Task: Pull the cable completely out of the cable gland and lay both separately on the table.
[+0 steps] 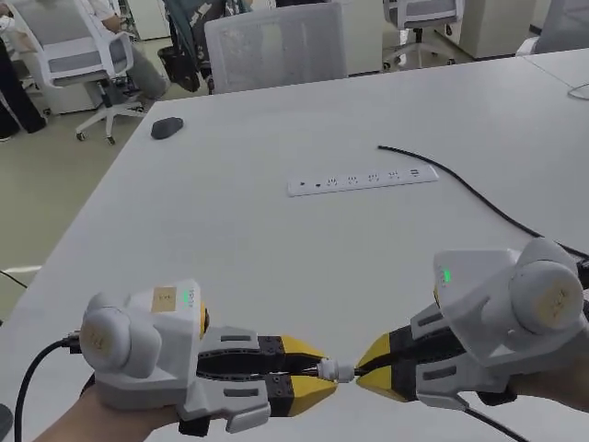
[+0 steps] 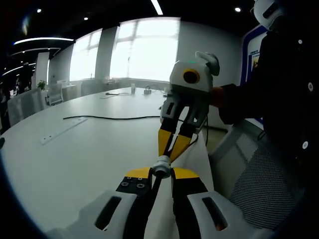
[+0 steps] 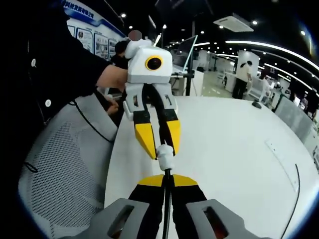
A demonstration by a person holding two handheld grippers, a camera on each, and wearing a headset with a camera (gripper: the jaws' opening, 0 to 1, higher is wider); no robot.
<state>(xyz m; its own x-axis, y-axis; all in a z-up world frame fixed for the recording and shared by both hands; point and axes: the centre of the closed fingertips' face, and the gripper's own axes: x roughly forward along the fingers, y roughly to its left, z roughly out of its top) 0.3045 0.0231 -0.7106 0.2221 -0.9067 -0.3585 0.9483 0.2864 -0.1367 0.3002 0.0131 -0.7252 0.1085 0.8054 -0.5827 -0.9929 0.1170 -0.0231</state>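
A small white cable gland hangs just above the white table, between the two grippers' yellow tips. My left gripper comes in from the left and is shut on the gland. My right gripper meets it tip to tip from the right. In the right gripper view a thin black cable leaves the gland and runs down between my right gripper's shut jaws. The cable still sits in the gland.
A white power strip lies mid-table, with a black cord running off to the right. A dark mouse rests near the far left edge. Office chairs stand behind the table.
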